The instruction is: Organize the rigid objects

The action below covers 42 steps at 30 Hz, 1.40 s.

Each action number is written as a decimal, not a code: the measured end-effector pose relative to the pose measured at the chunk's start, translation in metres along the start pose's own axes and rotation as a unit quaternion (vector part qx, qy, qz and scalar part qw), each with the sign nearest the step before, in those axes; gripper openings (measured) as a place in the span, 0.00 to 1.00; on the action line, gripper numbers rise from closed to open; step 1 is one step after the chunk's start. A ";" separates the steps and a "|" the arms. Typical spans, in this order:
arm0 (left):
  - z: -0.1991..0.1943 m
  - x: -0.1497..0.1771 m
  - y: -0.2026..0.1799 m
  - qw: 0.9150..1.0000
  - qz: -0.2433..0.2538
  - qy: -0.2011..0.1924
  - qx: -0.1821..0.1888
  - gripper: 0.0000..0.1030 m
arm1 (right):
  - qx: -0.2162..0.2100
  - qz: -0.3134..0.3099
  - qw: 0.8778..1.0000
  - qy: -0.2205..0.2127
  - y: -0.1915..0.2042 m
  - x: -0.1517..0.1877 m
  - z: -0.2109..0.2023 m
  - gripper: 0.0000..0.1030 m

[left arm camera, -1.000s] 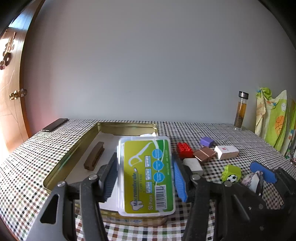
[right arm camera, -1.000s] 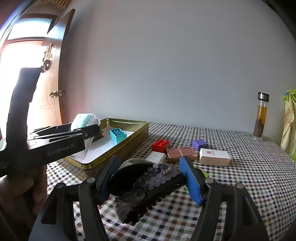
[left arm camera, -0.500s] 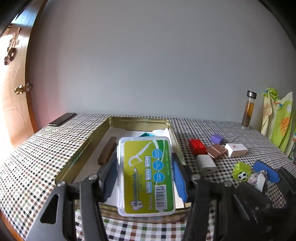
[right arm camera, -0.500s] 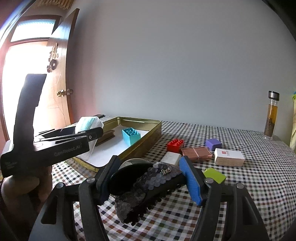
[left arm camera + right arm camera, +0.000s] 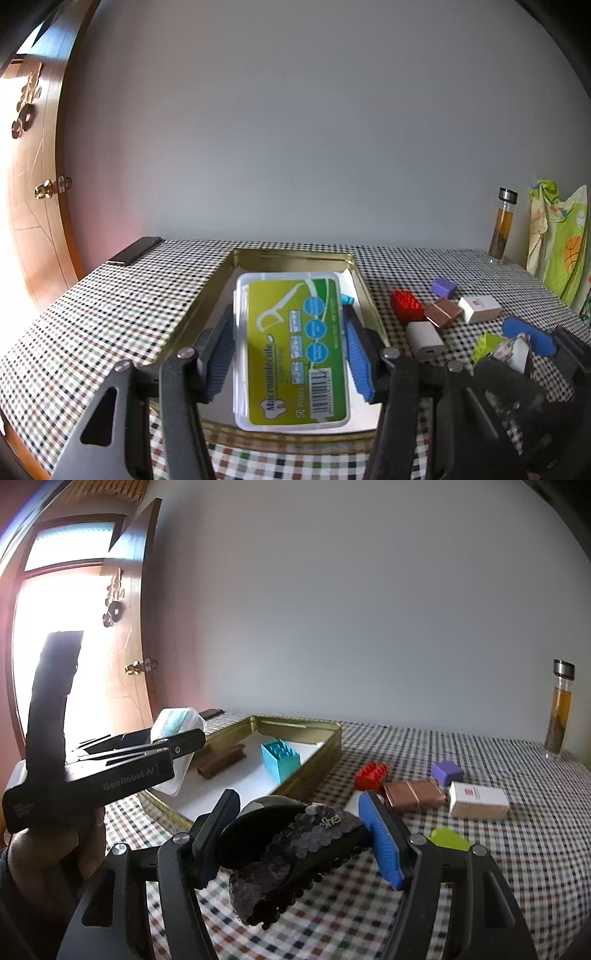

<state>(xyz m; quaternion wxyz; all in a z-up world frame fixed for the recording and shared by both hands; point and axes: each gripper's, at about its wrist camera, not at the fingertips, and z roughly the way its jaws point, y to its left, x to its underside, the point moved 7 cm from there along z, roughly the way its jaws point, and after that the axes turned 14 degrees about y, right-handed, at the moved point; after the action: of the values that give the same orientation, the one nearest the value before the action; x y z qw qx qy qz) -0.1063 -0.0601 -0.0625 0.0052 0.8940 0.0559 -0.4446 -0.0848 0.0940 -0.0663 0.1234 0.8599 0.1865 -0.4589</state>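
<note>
Left gripper (image 5: 290, 354) clamps one floss-pick box (image 5: 291, 350) above the gold tin (image 5: 325, 744), which holds two pieces: one teal brick (image 5: 281, 757), one brown bar (image 5: 221, 762). Right gripper (image 5: 301, 838) pinches one sequined hair clip (image 5: 295, 853) over the checked tablecloth (image 5: 517, 849).

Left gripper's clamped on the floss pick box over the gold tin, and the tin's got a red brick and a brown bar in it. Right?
Not quite. The brick inside the gold tin is teal, not red; the red brick sits outside on the tablecloth. The right wrist view shows it. The rest holds: left gripper clamped on the floss pick box over the tin, brown bar inside.
</note>
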 end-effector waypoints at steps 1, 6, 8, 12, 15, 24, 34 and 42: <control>0.002 -0.002 0.002 1.000 0.001 0.003 -0.002 0.52 | -0.002 -0.001 1.000 0.000 0.001 -0.004 0.000 0.67; 0.012 -0.009 0.011 1.000 0.012 0.019 -0.020 0.52 | -0.015 -0.012 1.000 0.007 0.005 -0.024 0.009 0.67; 0.018 -0.012 0.015 0.999 0.014 0.030 -0.024 0.52 | -0.016 -0.018 1.000 0.009 0.006 -0.032 0.013 0.67; 0.029 -0.015 0.021 0.998 0.017 0.049 -0.029 0.52 | -0.020 -0.032 0.999 0.013 0.011 -0.048 0.020 0.67; 0.037 -0.017 0.025 0.998 0.018 0.062 -0.028 0.52 | -0.023 -0.038 0.999 0.018 0.013 -0.056 0.029 0.67; 0.054 -0.019 0.033 0.995 0.026 0.086 -0.035 0.52 | -0.040 -0.046 0.997 0.046 0.023 -0.071 0.060 0.67; 0.073 -0.023 0.037 0.991 0.031 0.125 -0.034 0.52 | -0.051 -0.036 0.995 0.080 0.021 -0.083 0.102 0.67; 0.090 -0.023 0.039 0.985 0.030 0.167 -0.024 0.52 | -0.054 -0.027 0.993 0.102 0.022 -0.093 0.125 0.67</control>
<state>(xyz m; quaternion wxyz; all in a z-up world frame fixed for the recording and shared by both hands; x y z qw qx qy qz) -0.1879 -0.1061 -0.1001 0.0307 0.9565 0.0403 -0.2874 -0.2156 0.0072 -0.0564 0.1375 0.8887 0.2458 -0.3617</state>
